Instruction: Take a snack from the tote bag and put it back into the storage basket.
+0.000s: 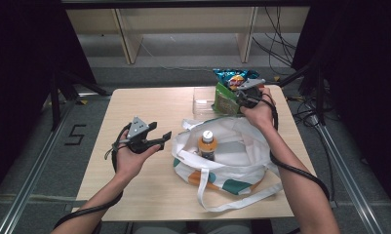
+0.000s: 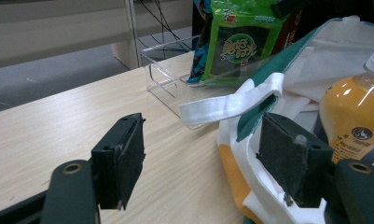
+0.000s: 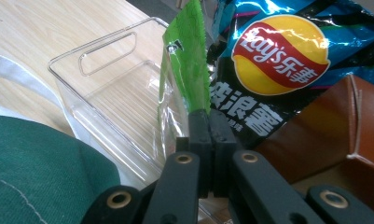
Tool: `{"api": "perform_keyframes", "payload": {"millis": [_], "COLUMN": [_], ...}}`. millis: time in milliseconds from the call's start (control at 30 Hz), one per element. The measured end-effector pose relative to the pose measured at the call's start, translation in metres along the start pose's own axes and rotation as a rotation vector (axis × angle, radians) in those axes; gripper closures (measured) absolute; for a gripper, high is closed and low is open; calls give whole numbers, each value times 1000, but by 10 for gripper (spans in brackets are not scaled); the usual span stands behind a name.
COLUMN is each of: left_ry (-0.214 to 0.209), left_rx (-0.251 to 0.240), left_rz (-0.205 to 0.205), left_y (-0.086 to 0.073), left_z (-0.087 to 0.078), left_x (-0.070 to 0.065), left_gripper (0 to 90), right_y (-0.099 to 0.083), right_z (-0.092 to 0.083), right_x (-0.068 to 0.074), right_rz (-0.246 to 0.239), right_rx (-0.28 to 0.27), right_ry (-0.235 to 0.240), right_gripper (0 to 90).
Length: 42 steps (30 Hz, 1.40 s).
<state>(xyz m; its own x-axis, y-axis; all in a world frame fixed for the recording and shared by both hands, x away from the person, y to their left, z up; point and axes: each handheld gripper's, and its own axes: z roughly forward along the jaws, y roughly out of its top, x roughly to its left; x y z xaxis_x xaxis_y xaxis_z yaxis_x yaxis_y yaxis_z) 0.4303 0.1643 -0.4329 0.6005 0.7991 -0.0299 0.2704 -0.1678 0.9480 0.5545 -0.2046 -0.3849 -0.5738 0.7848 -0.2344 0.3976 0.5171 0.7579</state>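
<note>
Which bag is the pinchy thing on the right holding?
Look at the clear plastic box at the table's far edge. Standing at its right end is the green snack packet, pinched at its edge by the right gripper. The neighbouring chips bag is blue with a red-and-yellow logo.

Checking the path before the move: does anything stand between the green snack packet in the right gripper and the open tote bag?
Nothing visible does. The green snack packet, pinched by the right gripper, stands in the clear bin, right beside the tote bag.

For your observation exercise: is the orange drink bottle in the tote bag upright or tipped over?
Upright. The bottle stands in the open tote bag, its white cap on top and the orange drink below it.
</note>
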Motion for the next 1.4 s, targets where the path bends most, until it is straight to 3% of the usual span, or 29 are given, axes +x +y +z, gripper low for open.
{"api": "perform_keyframes", "payload": {"millis": [100,133,300,500,867,1233,1400], "left_ry": [1,0,-1,-1,-1,-1,-1], "left_rx": [5,6,6,7,4,2,2], "left_rz": [0,0,5,3,1,-1,1], "left_y": [0,0,0,0,0,1,1], "left_z": [0,0,0,0,-1,0,0], "left_x": [-1,-1,-1,-1,-2,-3,-3], "left_gripper": [305,305,305,305,305,304,304], "right_y": [0,0,-2,-6,-1,2,3], "right_z": [-2,-1,-2,0,-3,-15,-21], "right_x": [-2,-2,-5,-5,-3,1,0], "right_rz": [-6,-11,10,10,18,35,51], "right_rx": [13,-10,27,22,37,5,-47], "right_ry": [3,-14,11,5,45,63,51], "right_gripper": [900,900,900,894,746,637,601]}}
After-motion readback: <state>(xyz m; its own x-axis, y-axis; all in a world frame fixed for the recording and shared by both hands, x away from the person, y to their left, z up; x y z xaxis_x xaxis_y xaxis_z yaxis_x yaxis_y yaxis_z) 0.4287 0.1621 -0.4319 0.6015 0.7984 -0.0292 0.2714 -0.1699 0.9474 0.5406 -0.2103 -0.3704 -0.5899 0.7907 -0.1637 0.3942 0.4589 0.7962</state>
